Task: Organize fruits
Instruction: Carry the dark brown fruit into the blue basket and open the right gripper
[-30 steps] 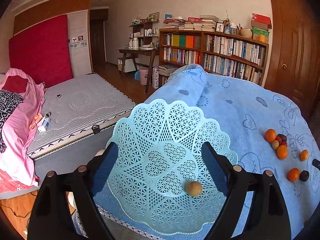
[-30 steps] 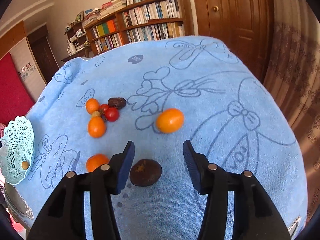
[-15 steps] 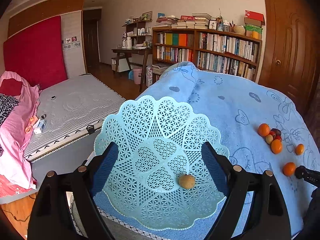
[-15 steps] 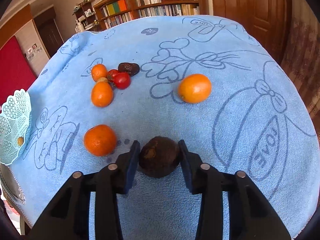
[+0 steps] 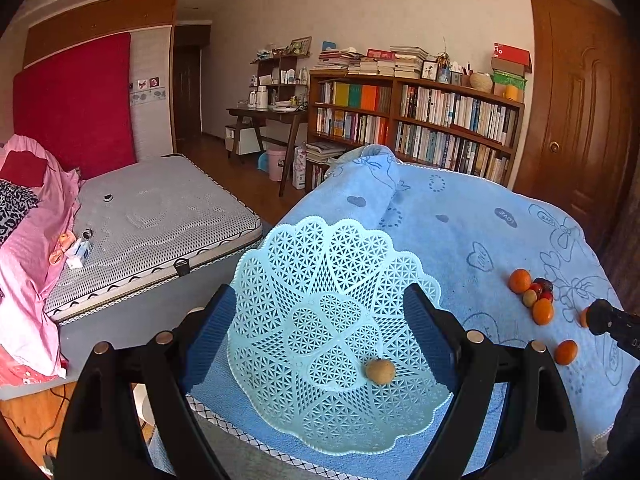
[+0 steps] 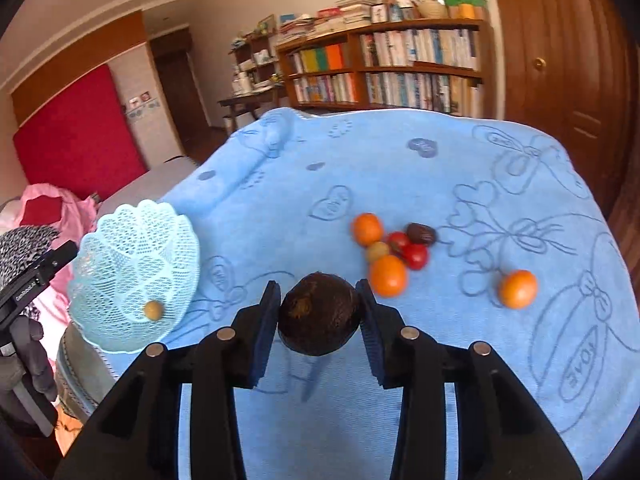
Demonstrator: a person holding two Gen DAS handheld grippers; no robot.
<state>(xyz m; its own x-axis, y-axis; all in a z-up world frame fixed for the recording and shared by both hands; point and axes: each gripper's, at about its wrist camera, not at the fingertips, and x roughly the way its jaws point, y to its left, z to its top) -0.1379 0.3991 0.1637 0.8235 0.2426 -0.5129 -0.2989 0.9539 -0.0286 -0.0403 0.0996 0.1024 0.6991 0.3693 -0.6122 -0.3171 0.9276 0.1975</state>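
One small brown fruit (image 5: 379, 371) lies in the lattice basket (image 5: 320, 280). A dark round fruit (image 6: 319, 314) is clamped in the right gripper (image 6: 319, 316) jaws; the left gripper (image 5: 320, 344) jaws are spread wide, empty. Oranges (image 6: 387, 275) and tomatoes (image 6: 415, 256) remain at two o'clock on the bench.

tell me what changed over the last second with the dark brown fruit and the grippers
The right gripper closed on the dark brown round fruit and lifted it off the blue towel. The left gripper stayed open around the pale blue lattice plastic basket, one small tan fruit still inside.
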